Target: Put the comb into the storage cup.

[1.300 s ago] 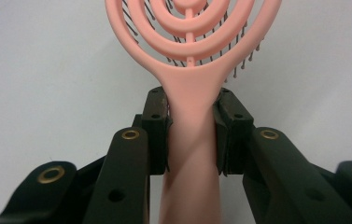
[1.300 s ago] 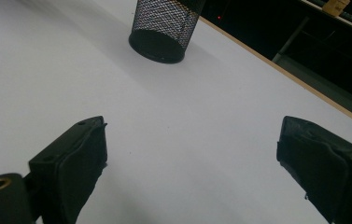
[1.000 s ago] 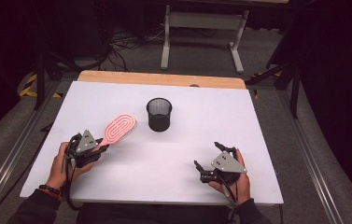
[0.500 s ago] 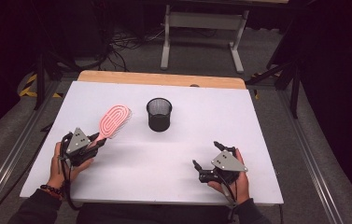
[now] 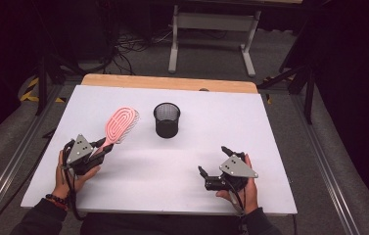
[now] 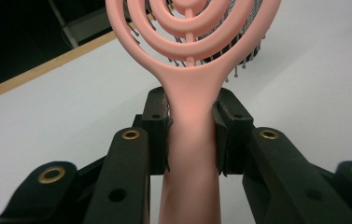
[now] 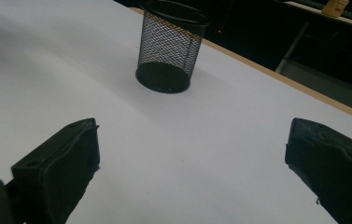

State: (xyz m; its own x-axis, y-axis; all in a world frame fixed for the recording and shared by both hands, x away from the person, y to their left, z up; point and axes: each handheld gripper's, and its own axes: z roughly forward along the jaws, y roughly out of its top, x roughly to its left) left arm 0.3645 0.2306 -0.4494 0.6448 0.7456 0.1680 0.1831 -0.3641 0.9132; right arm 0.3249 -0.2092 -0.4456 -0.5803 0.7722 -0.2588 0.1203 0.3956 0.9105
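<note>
Lifted and swung upright since a second ago: brush [image 5: 119,125], handle clamped in left gripper [image 5: 100,149], head toward 1 o'clock; cup [image 5: 167,119] at 2 o'clock from it, nearer this hand; right gripper [image 5: 211,164] empty, just opening wide above surface [image 5: 250,122].

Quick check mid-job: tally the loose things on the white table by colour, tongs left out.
Pink: 1, the hairbrush, handle clamped in the left tongs
Black: 1, the mesh cup, standing upright
Total: 2
</note>
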